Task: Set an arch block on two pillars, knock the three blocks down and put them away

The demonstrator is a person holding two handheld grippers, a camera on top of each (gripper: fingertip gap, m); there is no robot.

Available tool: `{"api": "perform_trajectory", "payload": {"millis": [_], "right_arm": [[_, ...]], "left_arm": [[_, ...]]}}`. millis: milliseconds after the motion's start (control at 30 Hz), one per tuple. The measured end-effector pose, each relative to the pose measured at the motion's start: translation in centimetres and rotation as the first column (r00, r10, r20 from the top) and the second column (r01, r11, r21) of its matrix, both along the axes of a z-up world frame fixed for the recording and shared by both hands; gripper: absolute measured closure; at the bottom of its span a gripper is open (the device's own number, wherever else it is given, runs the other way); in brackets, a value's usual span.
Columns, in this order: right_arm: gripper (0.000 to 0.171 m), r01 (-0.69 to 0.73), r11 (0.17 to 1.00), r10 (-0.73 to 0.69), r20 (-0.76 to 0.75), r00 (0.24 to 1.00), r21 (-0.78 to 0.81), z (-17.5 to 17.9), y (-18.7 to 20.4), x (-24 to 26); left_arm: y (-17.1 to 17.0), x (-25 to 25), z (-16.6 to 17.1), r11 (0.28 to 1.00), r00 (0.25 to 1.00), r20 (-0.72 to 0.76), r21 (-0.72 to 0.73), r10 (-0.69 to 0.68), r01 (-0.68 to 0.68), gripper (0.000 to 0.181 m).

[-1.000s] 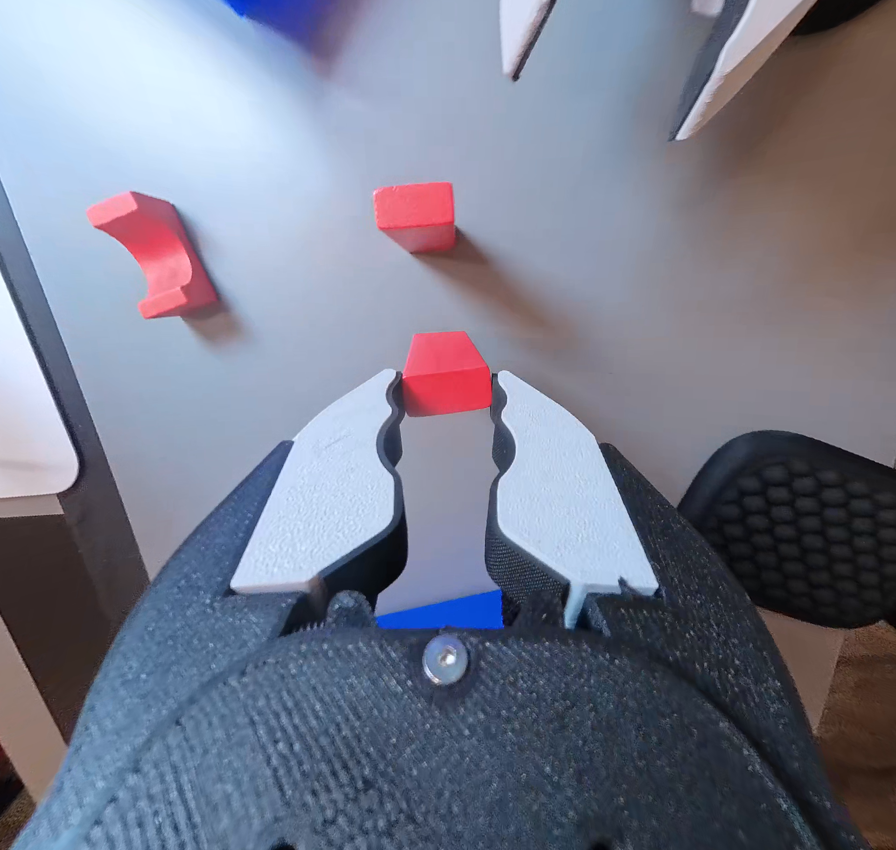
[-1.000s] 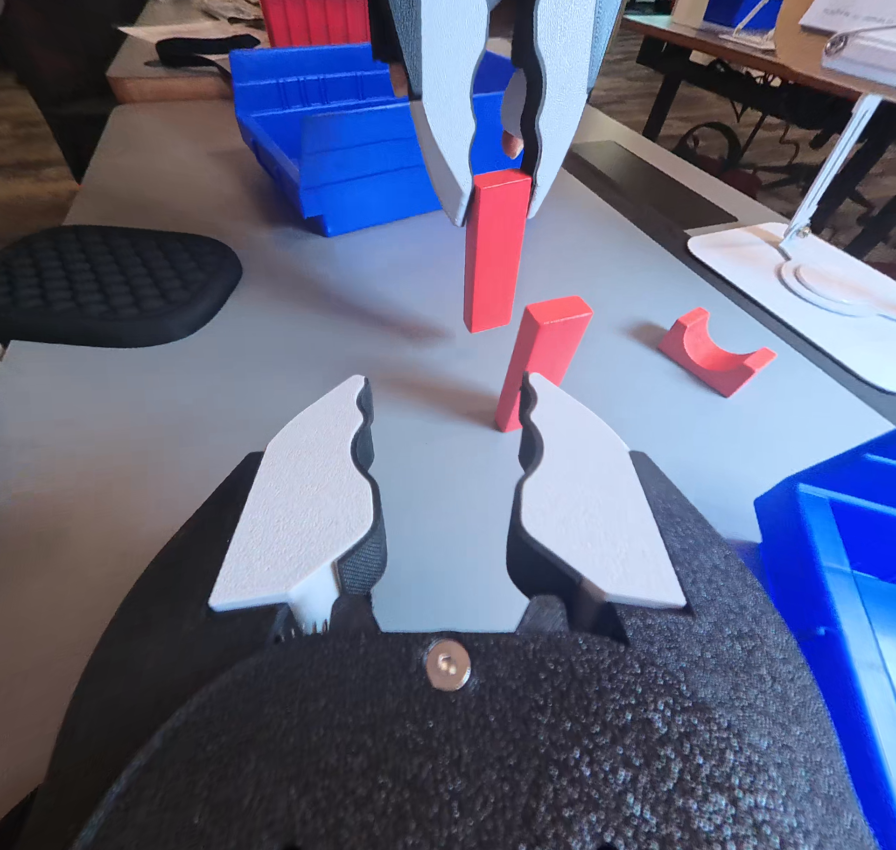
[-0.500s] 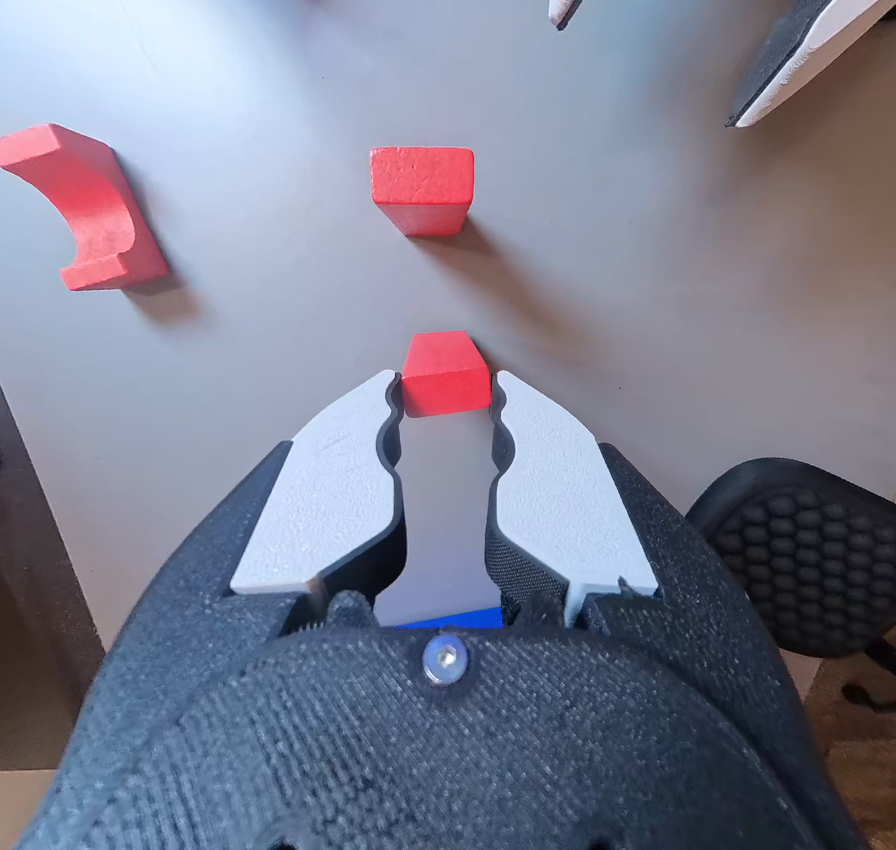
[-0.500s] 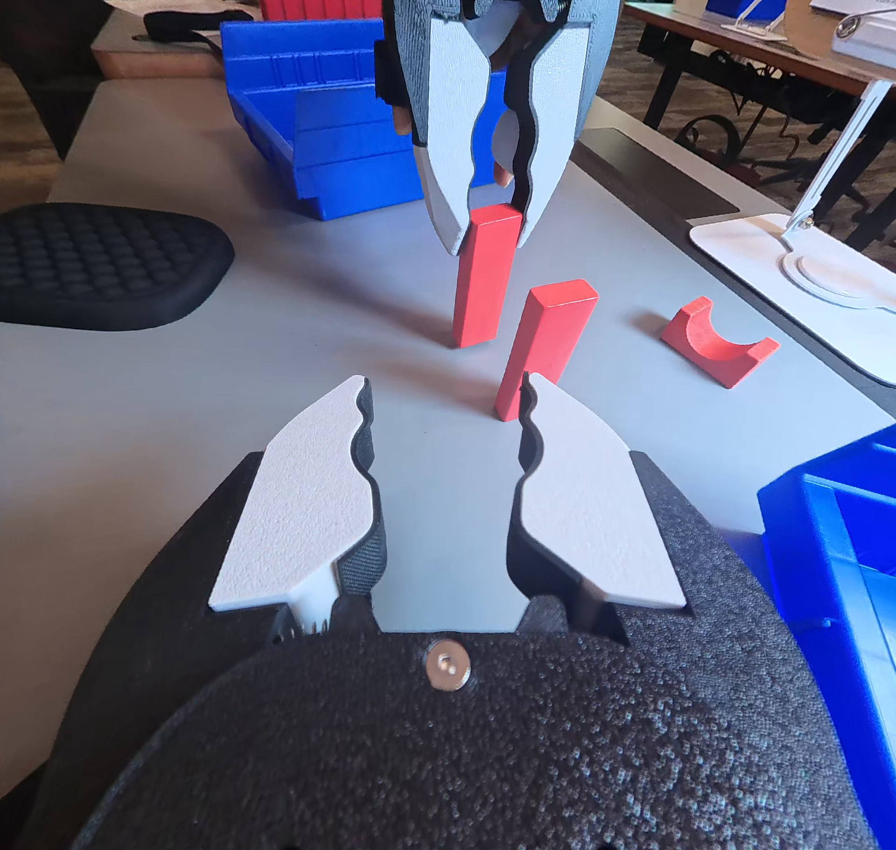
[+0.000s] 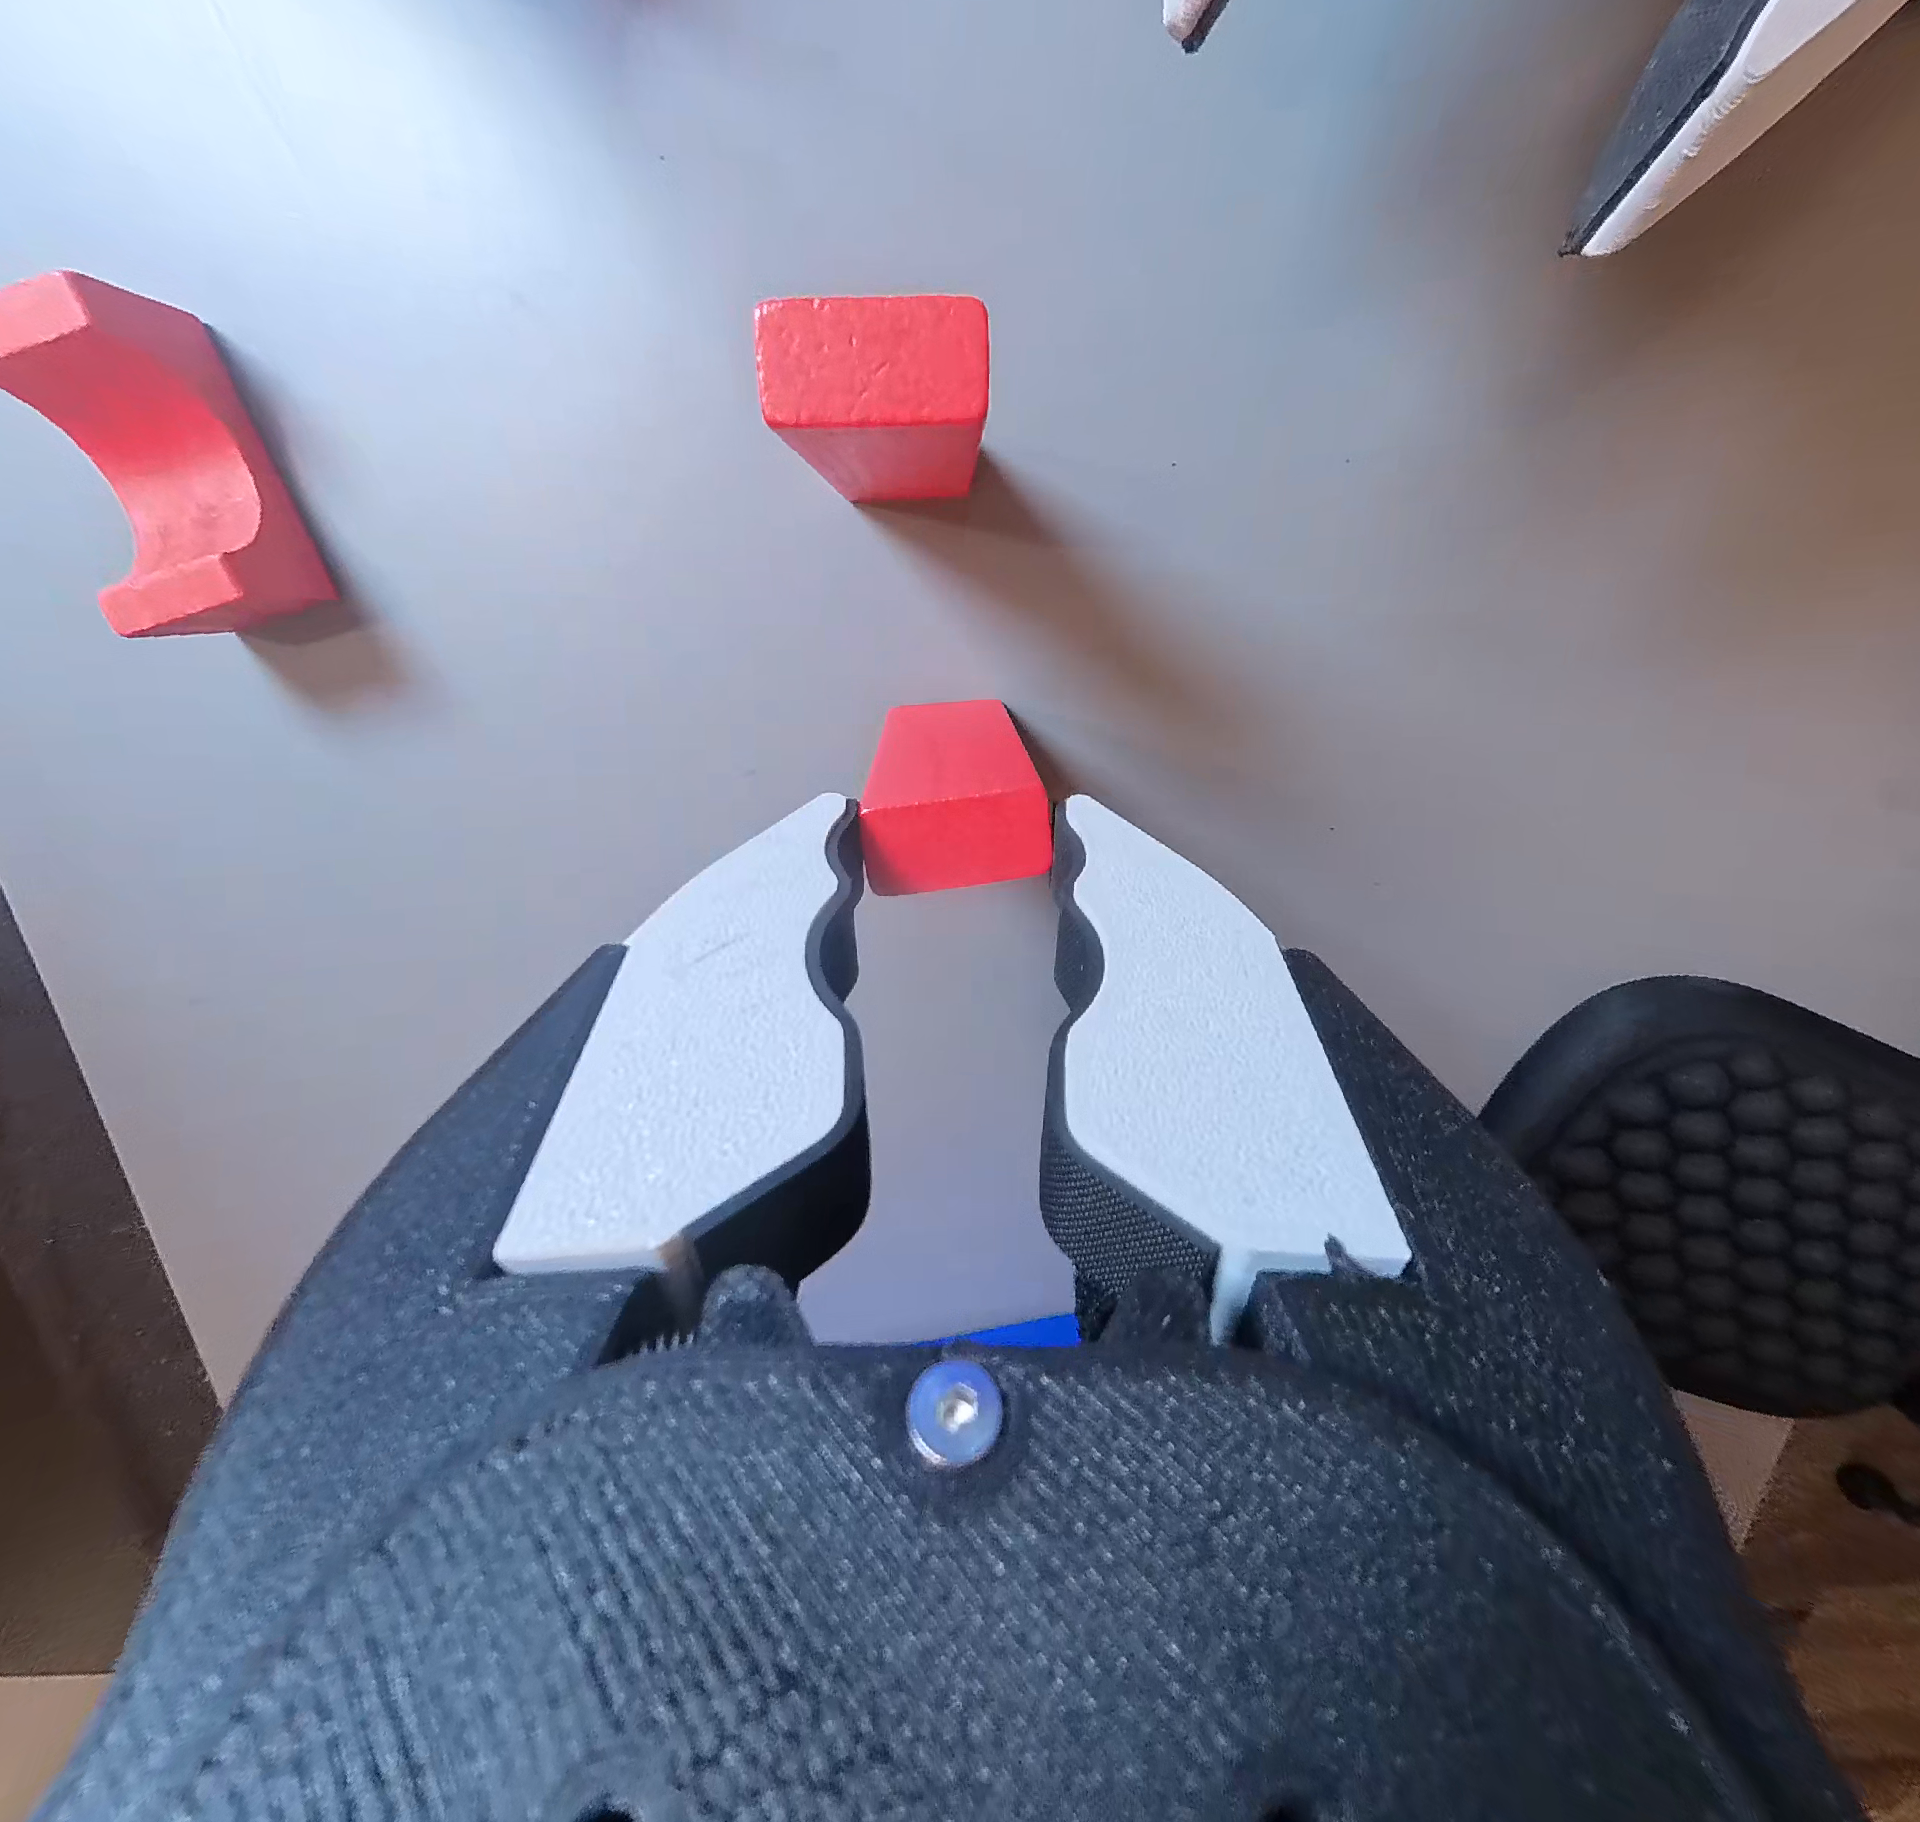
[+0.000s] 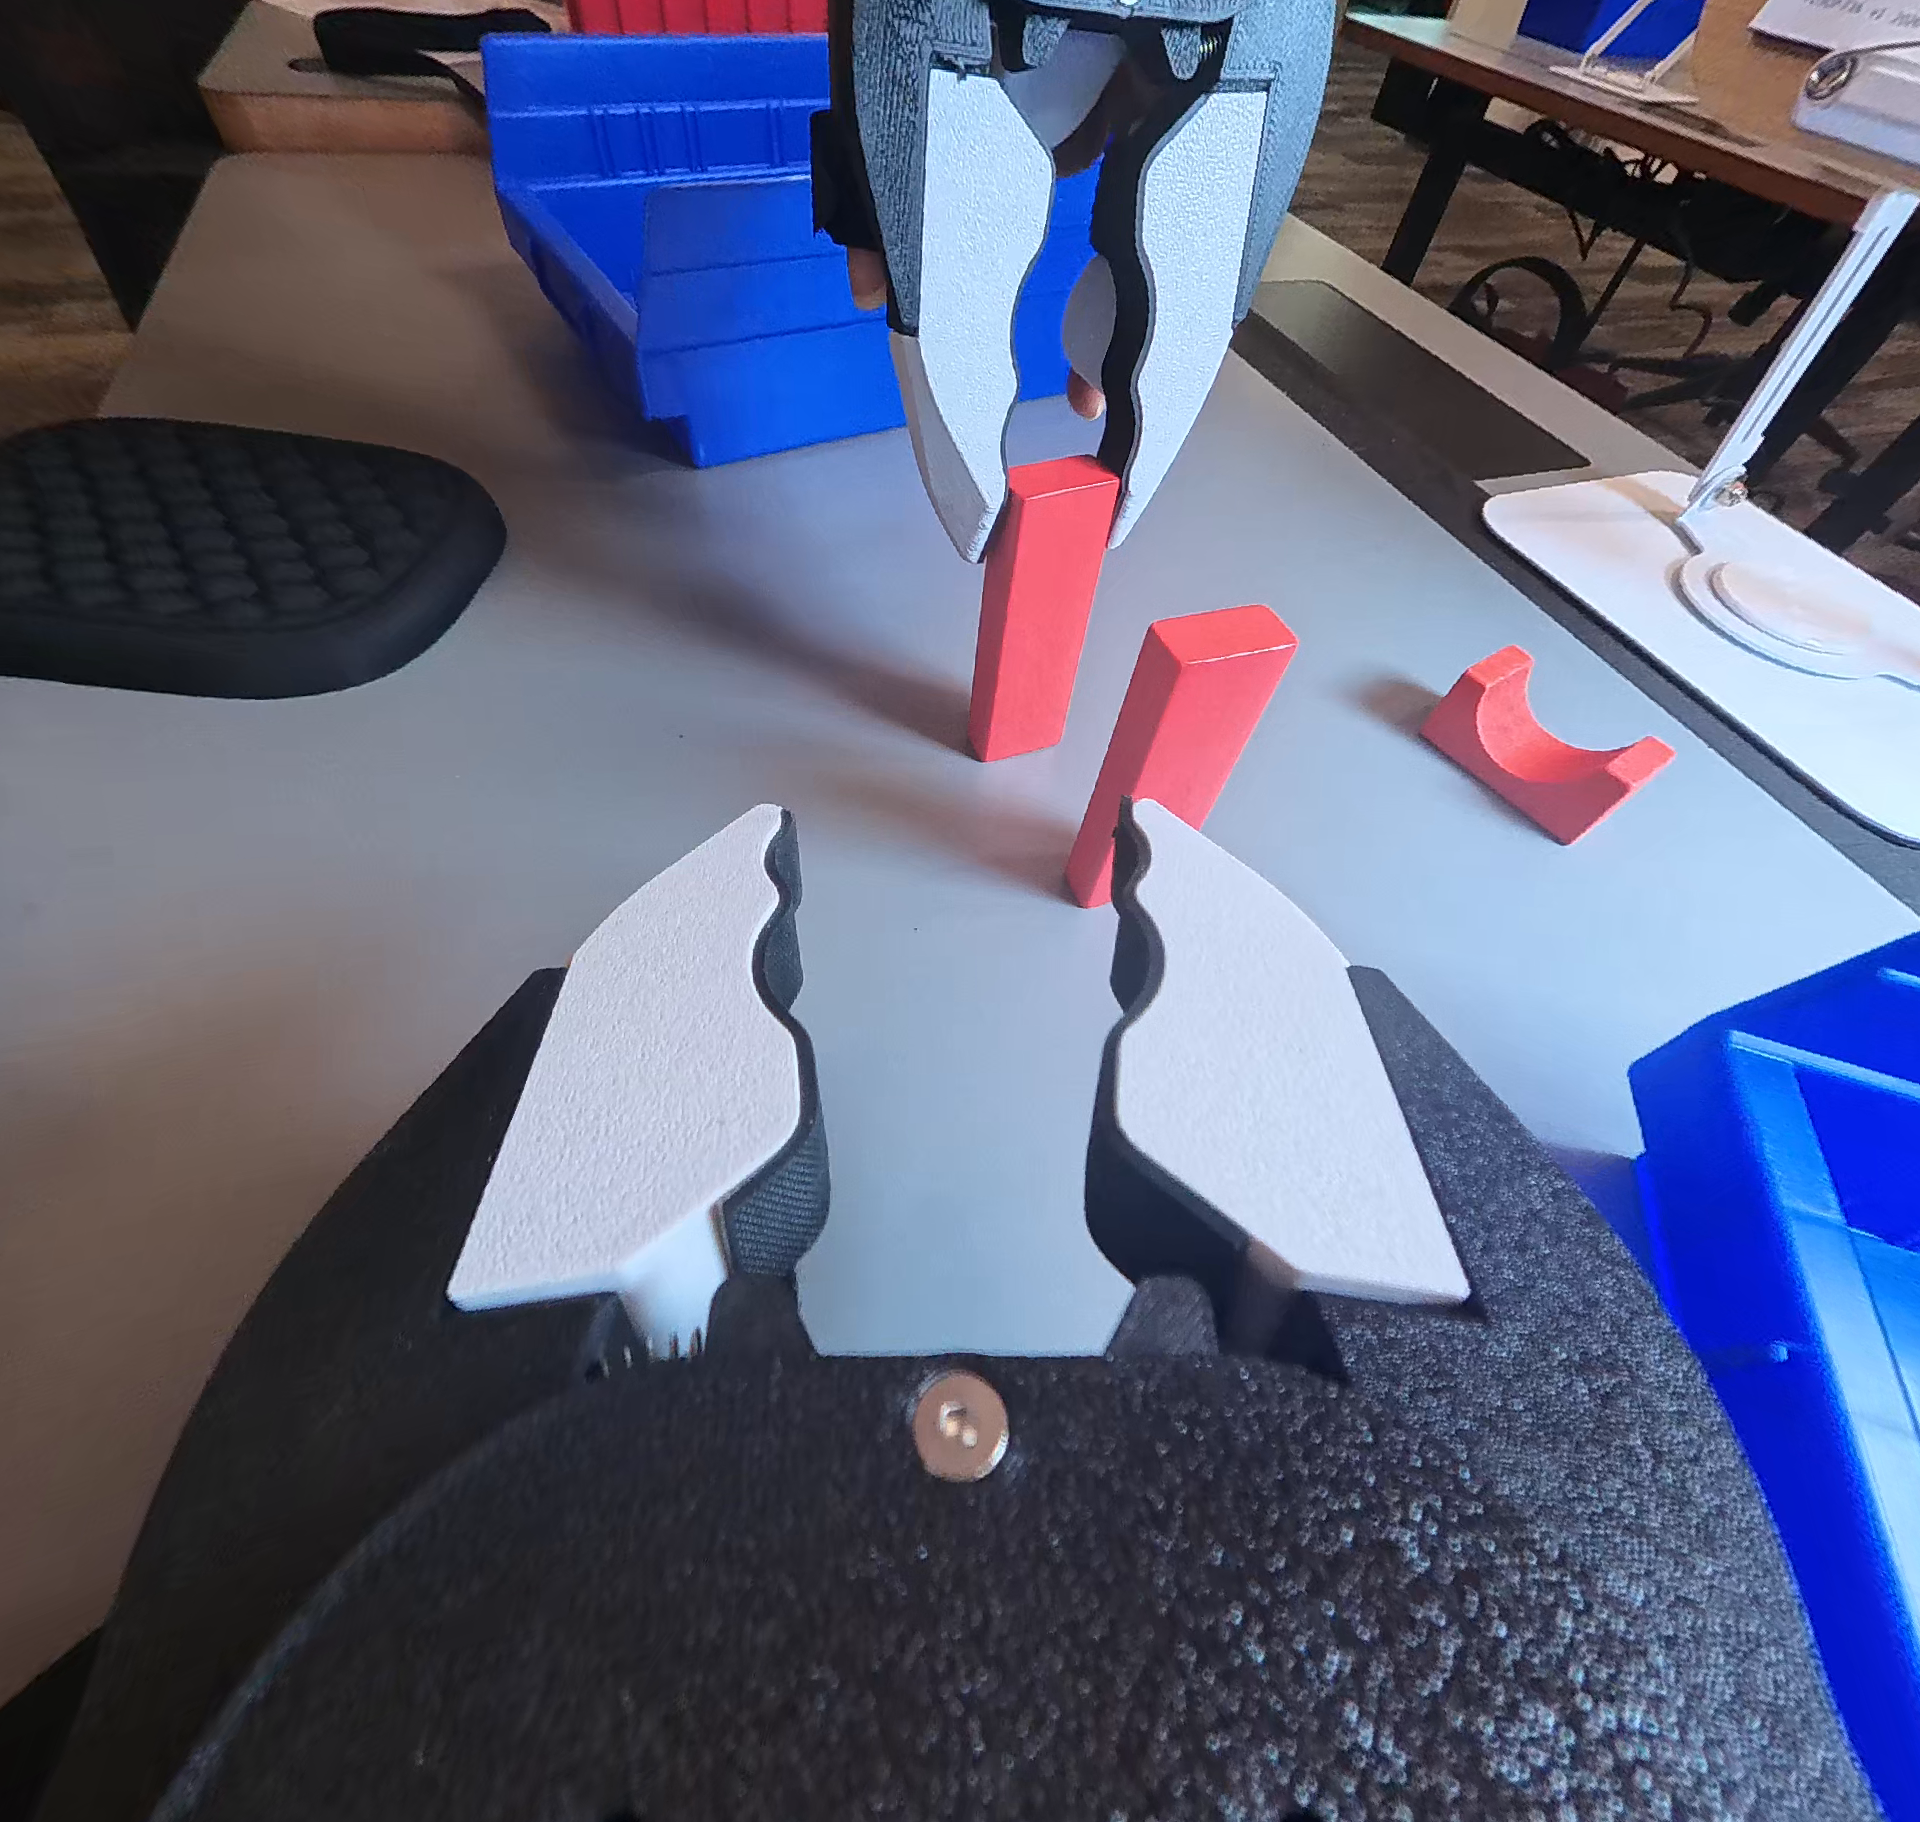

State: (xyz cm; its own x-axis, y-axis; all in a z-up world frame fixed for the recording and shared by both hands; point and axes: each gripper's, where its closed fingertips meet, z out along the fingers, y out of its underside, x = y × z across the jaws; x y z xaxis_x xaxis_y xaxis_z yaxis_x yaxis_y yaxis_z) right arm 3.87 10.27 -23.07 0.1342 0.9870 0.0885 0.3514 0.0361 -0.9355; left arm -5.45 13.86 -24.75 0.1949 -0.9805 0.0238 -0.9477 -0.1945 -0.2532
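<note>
Right wrist view: left gripper (image 6: 1055,515) clamped on top of upright red wooden pillar block (image 6: 1029,629), base on grey table (image 6: 416,837). Second red pillar (image 6: 1184,733) standing just beside, apart. Red arch block (image 6: 1538,744) lying curve-up, off to the side. Right gripper (image 6: 951,827) spread apart, holding nothing. Blue plastic bin (image 6: 707,245) behind.

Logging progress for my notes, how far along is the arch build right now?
Early. One red rectangular pillar block stands free on the grey table. The left gripper is shut on the second red pillar block, which appears set down. The right gripper is open and empty. Left: the red arch block, knocking down, blue bins.
</note>
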Motion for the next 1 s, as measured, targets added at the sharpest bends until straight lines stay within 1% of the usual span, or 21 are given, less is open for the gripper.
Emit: {"api": "perform_trajectory", "payload": {"millis": [667, 1000], "right_arm": [[0.114, -0.005, 1.0, 0.005, 0.009, 1.0, 0.004, -0.18, -0.17, -0.14], [0.114, -0.004, 1.0, 0.004, 0.006, 1.0, 0.008, -0.13, -0.15, -0.16]], "left_arm": [[0.55, 0.18, 0.15, 0.999, 1.0, 0.006, 0.043, -0.01, 0.009, 0.147], [0.47, 0.25, 0.14, 0.999, 1.0, 0.013, 0.035, -0.002, 0.001, 0.147]]}}
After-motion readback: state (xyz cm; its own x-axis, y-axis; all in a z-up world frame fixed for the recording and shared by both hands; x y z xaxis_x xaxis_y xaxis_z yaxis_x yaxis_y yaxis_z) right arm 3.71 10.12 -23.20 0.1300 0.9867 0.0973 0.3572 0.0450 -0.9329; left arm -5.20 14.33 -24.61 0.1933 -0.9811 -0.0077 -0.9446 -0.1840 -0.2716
